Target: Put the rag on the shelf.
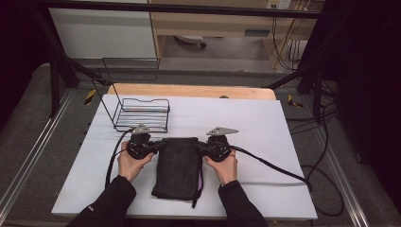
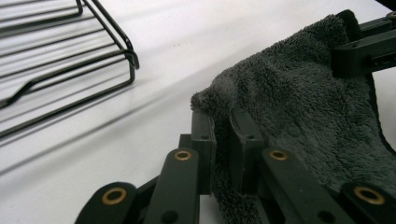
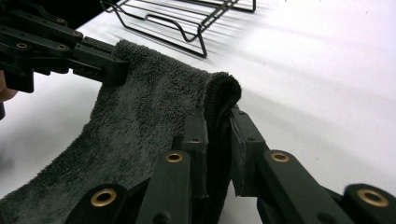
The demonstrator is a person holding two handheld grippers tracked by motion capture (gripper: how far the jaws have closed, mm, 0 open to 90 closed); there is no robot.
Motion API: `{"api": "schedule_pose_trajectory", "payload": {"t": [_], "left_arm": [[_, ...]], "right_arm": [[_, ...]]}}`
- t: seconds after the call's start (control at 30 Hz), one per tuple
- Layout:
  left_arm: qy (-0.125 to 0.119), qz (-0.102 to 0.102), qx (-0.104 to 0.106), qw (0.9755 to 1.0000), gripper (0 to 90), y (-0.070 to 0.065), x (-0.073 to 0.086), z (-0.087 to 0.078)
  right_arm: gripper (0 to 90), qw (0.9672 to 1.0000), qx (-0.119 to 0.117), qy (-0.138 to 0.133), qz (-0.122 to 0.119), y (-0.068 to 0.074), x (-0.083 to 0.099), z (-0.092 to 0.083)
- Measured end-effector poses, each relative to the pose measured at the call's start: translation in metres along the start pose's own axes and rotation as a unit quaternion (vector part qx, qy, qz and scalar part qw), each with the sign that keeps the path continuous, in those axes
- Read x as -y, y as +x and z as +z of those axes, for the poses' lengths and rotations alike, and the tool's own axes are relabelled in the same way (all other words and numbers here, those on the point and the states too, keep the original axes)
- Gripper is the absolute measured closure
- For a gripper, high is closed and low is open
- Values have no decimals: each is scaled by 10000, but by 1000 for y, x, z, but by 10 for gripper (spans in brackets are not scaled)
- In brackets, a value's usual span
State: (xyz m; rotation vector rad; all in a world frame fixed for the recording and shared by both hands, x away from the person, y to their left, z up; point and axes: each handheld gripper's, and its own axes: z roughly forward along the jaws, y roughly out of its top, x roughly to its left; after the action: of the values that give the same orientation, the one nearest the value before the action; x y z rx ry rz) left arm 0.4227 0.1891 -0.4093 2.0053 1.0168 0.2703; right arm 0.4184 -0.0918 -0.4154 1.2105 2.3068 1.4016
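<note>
Toward the left, my left hand-held gripper [image 1: 156, 146] is clamped on the dark towel's [image 1: 178, 165] far corner; my right hand-held gripper [image 1: 201, 146] pinches the opposite corner. Lying mid-surface [image 1: 265, 142], it looks light, soft and floppy, so I'd judge corners the best hold.

Folded dark grey fleecy towel [image 1: 178, 165], far corners lifted off the white table [image 1: 265, 123].
</note>
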Motion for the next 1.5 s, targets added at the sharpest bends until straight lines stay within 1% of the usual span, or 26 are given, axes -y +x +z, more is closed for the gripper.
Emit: {"api": "schedule_pose_trajectory", "payload": {"t": [0.1,0.17,0.2,0.33,0.37,0.47,0.63,0.7,0.8,0.83,0.87,0.9,1.17,1.27,1.37,1.4,1.43,1.5], "left_arm": [[-69,68,-5,10000,815,-3,-1,-5],[-113,107,-18,9999,815,-5,-2,-8],[-133,152,-68,9998,815,-7,-3,-10],[-214,251,-71,9994,815,-12,-4,-18],[-256,260,-73,9993,816,-14,-5,-20],[-339,274,-60,9990,816,-16,-5,-25],[-438,287,-67,9986,816,-17,-8,-33],[-495,290,-52,9983,817,-17,-9,-36],[-578,337,-51,9977,817,-19,-11,-41],[-602,347,-64,9976,817,-20,-11,-43],[-631,362,-67,9973,817,-21,-12,-44],[-662,365,-63,9971,817,-22,-13,-46],[-863,398,-19,9955,818,-25,-18,-59],[-963,406,-15,9945,818,-27,-21,-65],[-1071,436,-21,9933,819,-28,-23,-71],[-1102,454,-22,9929,819,-28,-24,-74],[-1132,473,-29,9924,819,-29,-24,-76],[-1189,505,-42,9916,820,-30,-26,-79]], "right_arm": [[791,9999,-8,-89,-48,2,-1,-5],[791,9999,-18,-106,-25,3,-1,-6],[791,9999,-26,-160,-47,4,-1,-8],[791,9997,-47,-236,-86,7,-2,-12],[792,9995,-53,-291,-115,8,-3,-16],[792,9993,-36,-329,-178,10,-5,-18],[791,9985,20,-420,-346,19,-11,-24],[792,9982,24,-472,-373,21,-13,-27],[792,9976,51,-537,-427,24,-16,-31],[792,9971,81,-571,-490,27,-18,-34],[792,9971,81,-571,-490,27,-18,-34],[792,9966,87,-621,-539,29,-20,-38],[793,9946,100,-800,-656,35,-26,-47],[793,9931,106,-904,-737,40,-31,-52],[794,9924,94,-958,-768,42,-34,-55],[794,9915,94,-1024,-799,44,-36,-58],[794,9915,94,-1024,-799,44,-36,-58],[795,9901,125,-1094,-872,48,-40,-61]]}}
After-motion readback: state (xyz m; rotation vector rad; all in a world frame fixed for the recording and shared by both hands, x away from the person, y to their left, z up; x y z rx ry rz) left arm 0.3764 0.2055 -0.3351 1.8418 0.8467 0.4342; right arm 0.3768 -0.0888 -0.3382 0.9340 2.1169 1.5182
